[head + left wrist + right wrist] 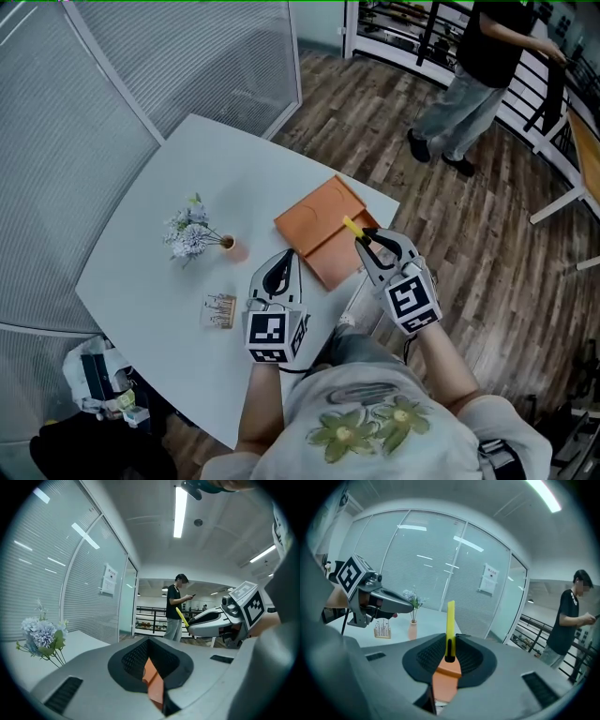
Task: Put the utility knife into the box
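An orange flat box point(317, 225) lies on the white table point(159, 216), near its right edge. My right gripper point(367, 242) is shut on a yellow utility knife point(352, 226), which it holds just above the box's right part. In the right gripper view the knife point(450, 623) sticks up from between the pads, with the box point(444, 682) below. My left gripper point(284, 258) hovers at the box's near left corner, shut with nothing in it. In the left gripper view the box point(153, 680) shows through the narrow slit, and the right gripper point(188, 626) with the knife point(182, 616) is off to the right.
A small vase of pale flowers point(194, 232) and a little wooden holder point(218, 310) stand on the table left of the box. Glass partitions point(141, 66) close off the back and left. A person point(480, 70) stands on the wooden floor beyond. A bag point(97, 377) lies under the table's left edge.
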Demonstrator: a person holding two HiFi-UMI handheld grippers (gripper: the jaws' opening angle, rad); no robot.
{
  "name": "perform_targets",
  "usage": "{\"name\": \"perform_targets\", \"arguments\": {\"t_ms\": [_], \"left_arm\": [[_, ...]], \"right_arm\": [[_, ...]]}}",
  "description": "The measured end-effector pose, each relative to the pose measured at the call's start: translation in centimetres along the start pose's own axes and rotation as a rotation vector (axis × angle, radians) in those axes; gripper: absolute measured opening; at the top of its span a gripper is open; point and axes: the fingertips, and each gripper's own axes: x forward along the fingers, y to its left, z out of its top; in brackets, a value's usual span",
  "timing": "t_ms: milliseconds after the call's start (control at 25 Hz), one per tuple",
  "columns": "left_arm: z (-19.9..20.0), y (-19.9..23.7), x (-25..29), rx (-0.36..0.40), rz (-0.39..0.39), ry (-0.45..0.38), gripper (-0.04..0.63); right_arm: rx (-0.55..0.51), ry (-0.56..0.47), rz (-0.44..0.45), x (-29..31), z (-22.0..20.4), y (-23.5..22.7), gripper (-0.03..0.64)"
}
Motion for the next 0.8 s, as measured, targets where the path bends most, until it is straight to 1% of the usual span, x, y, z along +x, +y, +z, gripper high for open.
{"name": "perform_targets", "arguments": {"t_ms": [200,560,800], "left_arm": [[-0.4,0.4,1.2,0.003,0.019,0.019,0.0],[-1.1,2.0,2.4,-0.009,0.055,0.054,0.0],[-1.7,2.8,2.8,-0.02,0.073,0.071,0.0]], "right_arm": [[-0.025,0.026,0.066,1.4,-1.4,-0.1,0.072],[-0.073,0.084,0.134,3.9,-3.4,-0.7,0.072],[-0.144,0.112,0.22,5.1,-4.6,0.2,0.072]]}}
